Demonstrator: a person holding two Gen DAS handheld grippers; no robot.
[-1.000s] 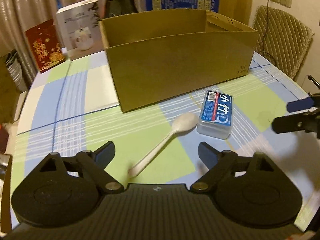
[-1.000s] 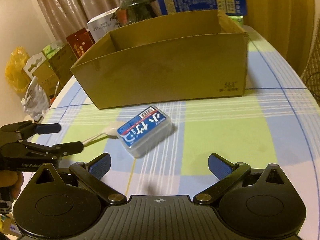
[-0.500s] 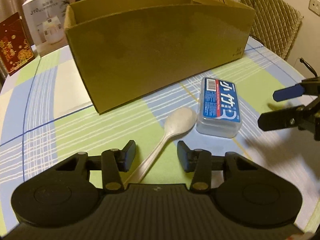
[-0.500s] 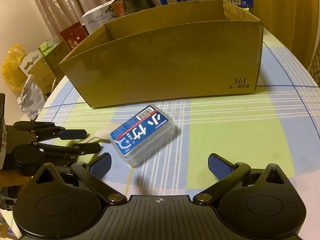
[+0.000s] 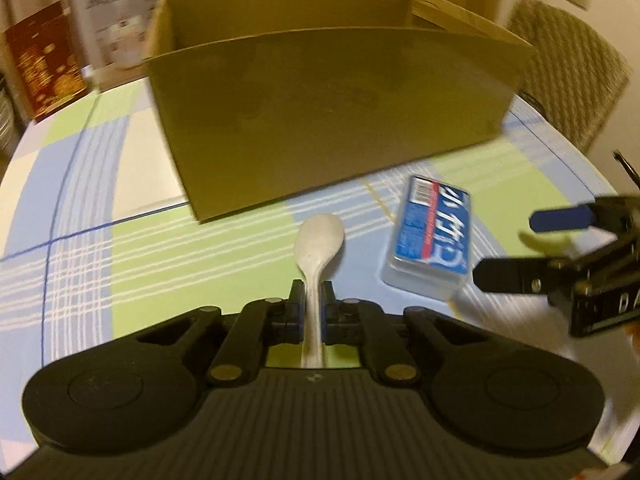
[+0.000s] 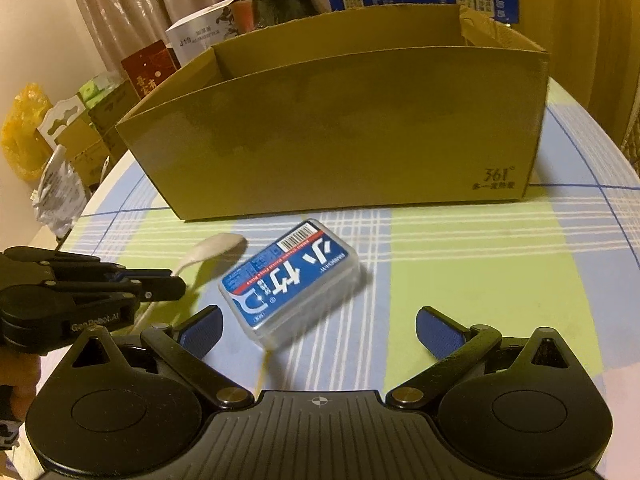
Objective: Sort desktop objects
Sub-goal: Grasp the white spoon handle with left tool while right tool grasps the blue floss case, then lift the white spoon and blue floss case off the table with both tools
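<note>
The left gripper (image 5: pixel 313 304), open a second ago, now has its fingers clamped on the white spoon's (image 5: pixel 318 240) handle on the desk (image 5: pixel 168 264). The right gripper (image 6: pixel 319 330), fingers wide and empty, has neared the blue-labelled box (image 6: pixel 290 276) before the cardboard box (image 6: pixel 340 128).

Light: warm, dim yellow.
Curtains (image 6: pixel 120 8): beige, upper left.
Chair (image 5: pixel 568 76): quilted back, upper right.
Counter (image 6: pixel 460 264): round, checked blue-green cloth.
</note>
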